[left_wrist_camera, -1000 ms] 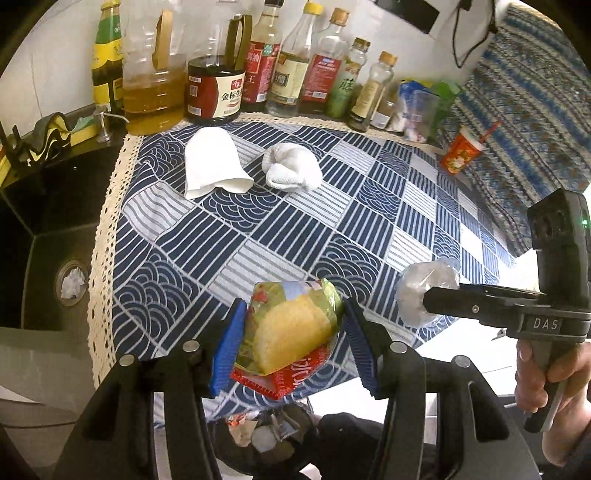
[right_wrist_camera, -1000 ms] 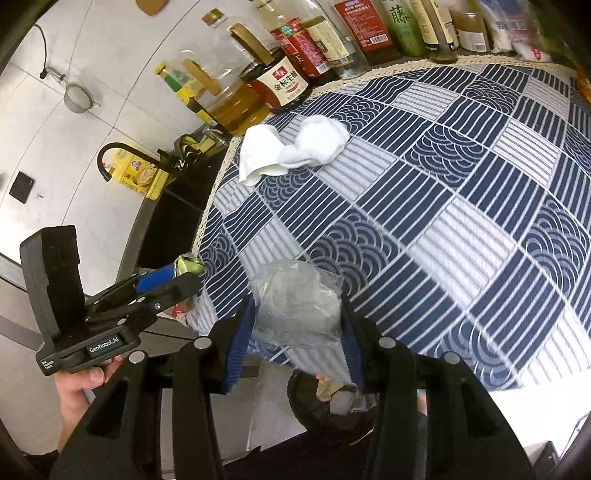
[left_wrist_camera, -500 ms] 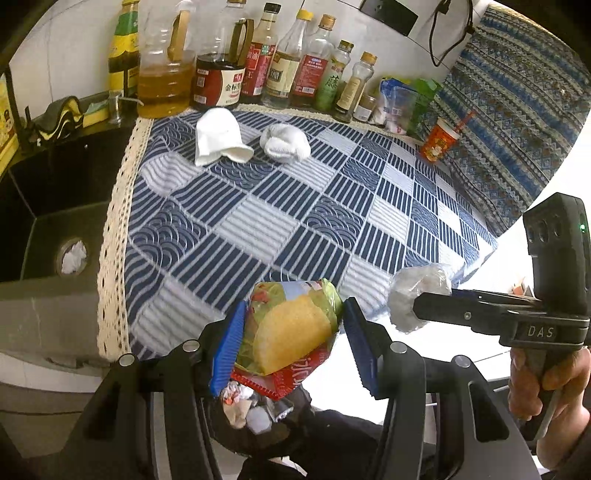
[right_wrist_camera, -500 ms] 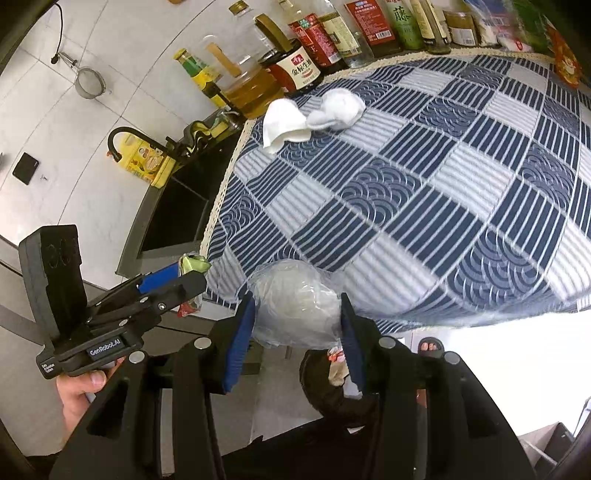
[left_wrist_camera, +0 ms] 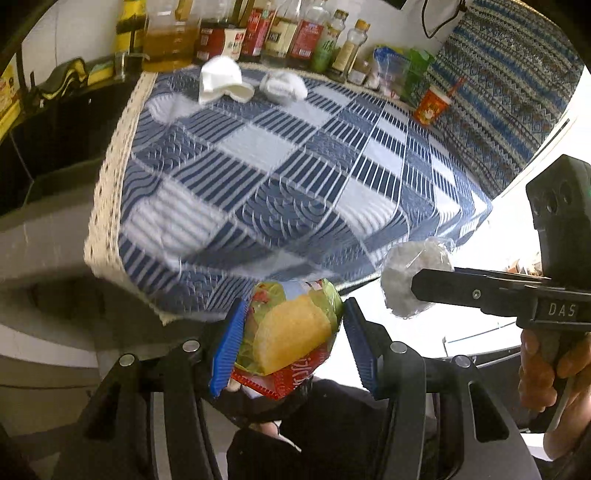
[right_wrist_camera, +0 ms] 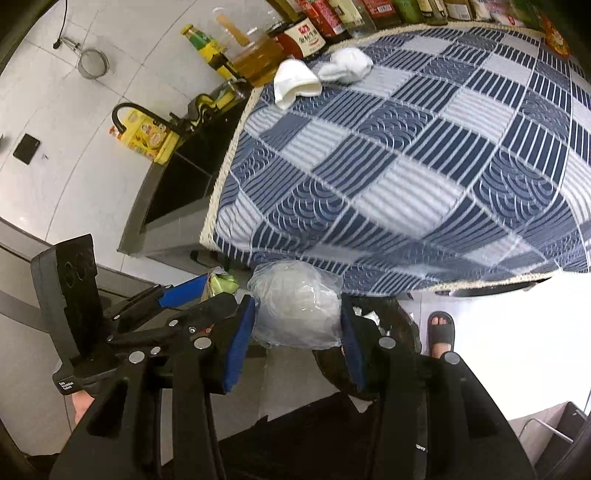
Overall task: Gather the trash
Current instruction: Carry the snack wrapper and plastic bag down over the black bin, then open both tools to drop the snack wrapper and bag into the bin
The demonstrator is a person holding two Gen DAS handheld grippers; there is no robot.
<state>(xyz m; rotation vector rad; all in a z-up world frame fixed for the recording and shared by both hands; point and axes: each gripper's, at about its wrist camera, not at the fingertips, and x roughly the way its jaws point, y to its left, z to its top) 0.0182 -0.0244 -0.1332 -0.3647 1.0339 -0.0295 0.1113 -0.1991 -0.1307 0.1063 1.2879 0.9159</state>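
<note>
the blue checked tablecloth (right_wrist_camera: 406, 166) is hanging past both loads. left gripper (left_wrist_camera: 291, 332) is clamping a snack wrapper (left_wrist_camera: 291, 332); right gripper (right_wrist_camera: 295, 321) is clamping a plastic wad (right_wrist_camera: 295, 310), nearer the black trash bag (right_wrist_camera: 399, 317) directly beneath.

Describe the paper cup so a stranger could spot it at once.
Find the blue checked tablecloth and follow it to the far right corner, past the row of bottles. The paper cup stands there: the only orange-red thing, with a straw sticking out.
</note>
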